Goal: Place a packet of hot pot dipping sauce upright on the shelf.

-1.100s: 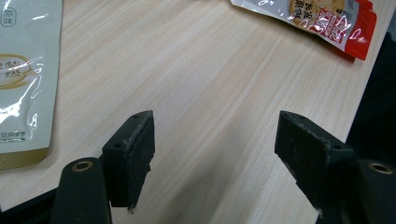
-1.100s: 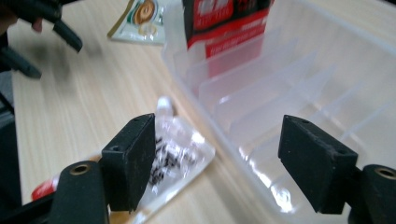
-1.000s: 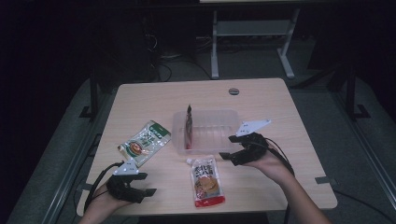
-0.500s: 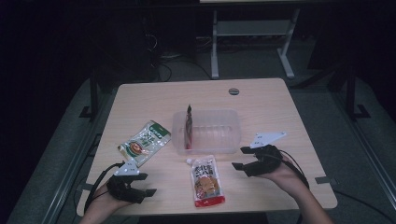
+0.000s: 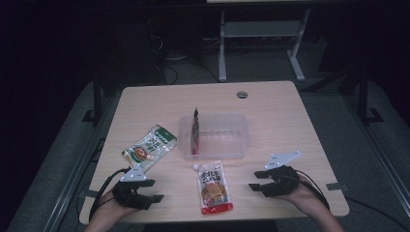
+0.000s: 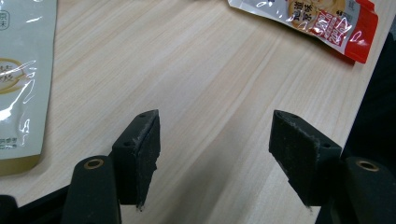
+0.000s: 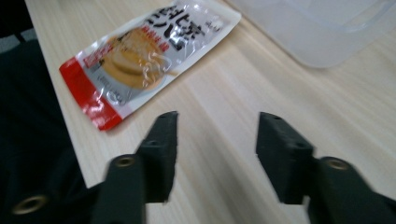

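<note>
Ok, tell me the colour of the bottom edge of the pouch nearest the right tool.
Red, on a silver food pouch; the right gripper view shows it best.

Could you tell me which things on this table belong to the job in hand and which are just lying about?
Belonging to the job:
- clear plastic bin
- pouch standing inside it
- red and silver pouch, near the right tool, whose jaws have just been closing with nothing between them
- green pouch, beyond the left tool

Just lying about:
- round grommet in the table

Red-and-silver pouch — green-and-white pouch, clear tub
</note>
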Demonstrator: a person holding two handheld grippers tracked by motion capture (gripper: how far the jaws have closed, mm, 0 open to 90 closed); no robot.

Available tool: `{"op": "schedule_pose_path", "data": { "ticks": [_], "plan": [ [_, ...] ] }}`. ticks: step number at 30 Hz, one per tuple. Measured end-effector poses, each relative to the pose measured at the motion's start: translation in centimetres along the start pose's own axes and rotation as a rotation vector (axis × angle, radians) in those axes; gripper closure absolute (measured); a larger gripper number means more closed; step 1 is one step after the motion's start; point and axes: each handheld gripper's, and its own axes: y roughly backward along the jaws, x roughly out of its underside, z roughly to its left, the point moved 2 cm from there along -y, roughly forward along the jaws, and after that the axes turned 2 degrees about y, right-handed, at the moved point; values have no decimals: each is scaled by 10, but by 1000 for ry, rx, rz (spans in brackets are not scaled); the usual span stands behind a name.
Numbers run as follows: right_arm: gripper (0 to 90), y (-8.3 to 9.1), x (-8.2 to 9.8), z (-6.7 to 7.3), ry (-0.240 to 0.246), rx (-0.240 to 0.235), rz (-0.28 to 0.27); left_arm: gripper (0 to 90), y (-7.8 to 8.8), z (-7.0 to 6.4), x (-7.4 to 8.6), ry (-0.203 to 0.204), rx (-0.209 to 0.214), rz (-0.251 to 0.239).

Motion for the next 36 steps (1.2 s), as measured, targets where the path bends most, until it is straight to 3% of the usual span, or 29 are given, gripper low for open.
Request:
{"op": "schedule_pose_path", "data": {
  "ticks": [1,6,7,17,24,27,31,36],
  "plan": [
    [582,0,1,1,0,-6,6,335,-1,-1,0,0,2,-5],
    [877,-7,1,5,32,-63,25,335,-4,-2,-2,-12,8,9],
    [894,-10,0,6,42,-75,33,335,-4,-2,-2,-14,11,8],
    [896,-37,-14,22,108,-140,59,334,-7,0,-2,-16,18,14],
    [897,-52,-26,27,157,-138,51,334,-6,-1,-2,-18,17,5],
    [897,-56,-31,29,153,-142,40,334,-6,-1,-2,-20,19,3],
    [898,-66,-34,31,202,-145,55,334,-7,-2,-2,-30,21,6],
    [898,-78,-41,40,229,-167,75,334,-7,-3,-2,-33,23,9]
  ]
}}
